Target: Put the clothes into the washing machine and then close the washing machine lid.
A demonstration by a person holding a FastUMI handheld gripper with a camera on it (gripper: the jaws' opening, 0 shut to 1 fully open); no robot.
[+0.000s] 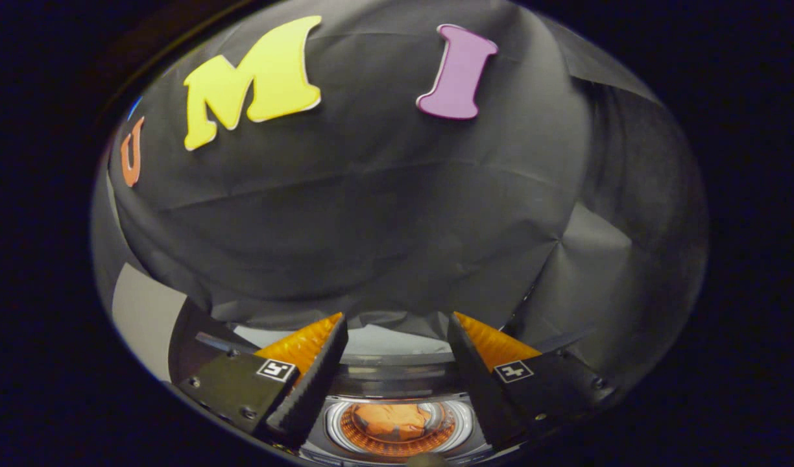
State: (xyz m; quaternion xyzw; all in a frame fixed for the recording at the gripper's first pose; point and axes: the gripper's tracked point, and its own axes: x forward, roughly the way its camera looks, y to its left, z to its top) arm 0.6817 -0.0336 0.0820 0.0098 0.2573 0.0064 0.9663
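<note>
My gripper [397, 324] is open, its two fingers spread wide with nothing between them, held high above the machine. Below and between the fingers sits the top-loading washing machine [397, 389], its round drum mouth ringed by a pale rim. An orange piece of clothing [392, 420] lies crumpled inside the drum. The machine's lid [384, 339] stands raised behind the opening, a pale band just beyond the fingertips.
The booth's black cloth wall [384, 214] hangs close behind the machine and folds around to the right. A pale panel [141, 318] shows at the left beside the machine.
</note>
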